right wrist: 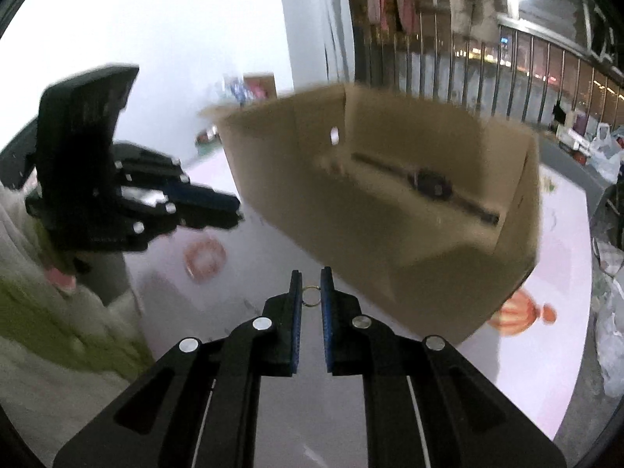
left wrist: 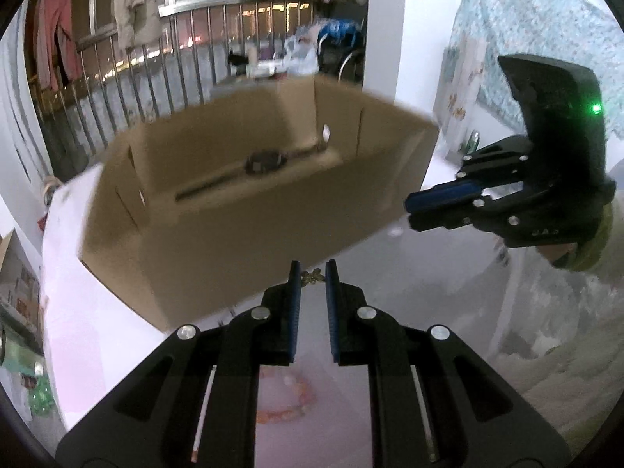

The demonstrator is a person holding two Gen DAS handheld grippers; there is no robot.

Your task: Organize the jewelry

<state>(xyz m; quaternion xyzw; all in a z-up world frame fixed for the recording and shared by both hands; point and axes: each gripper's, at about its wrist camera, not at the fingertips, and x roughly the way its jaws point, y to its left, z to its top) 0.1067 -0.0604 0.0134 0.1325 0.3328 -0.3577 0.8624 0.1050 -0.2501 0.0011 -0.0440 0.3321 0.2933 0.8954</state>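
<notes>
Behind the pale bench (left wrist: 97, 331) stand railings. Only the right view shows the right hand-held gripper (right wrist: 311, 296) pinching a thin ring (right wrist: 311, 296); the left hand-held gripper (left wrist: 312, 277) pinches a small gold trinket (left wrist: 312, 276), blurred.

matt cardboard box (left wrist: 249, 210), glossy table (left wrist: 429, 273)

Behind the pale pink counter (left wrist: 97, 335) a metal railing (left wrist: 163, 62) fronts a dark night with city lights, clothes (left wrist: 130, 4) hang above, and a white wall (right wrist: 156, 39) stands alongside.
</notes>
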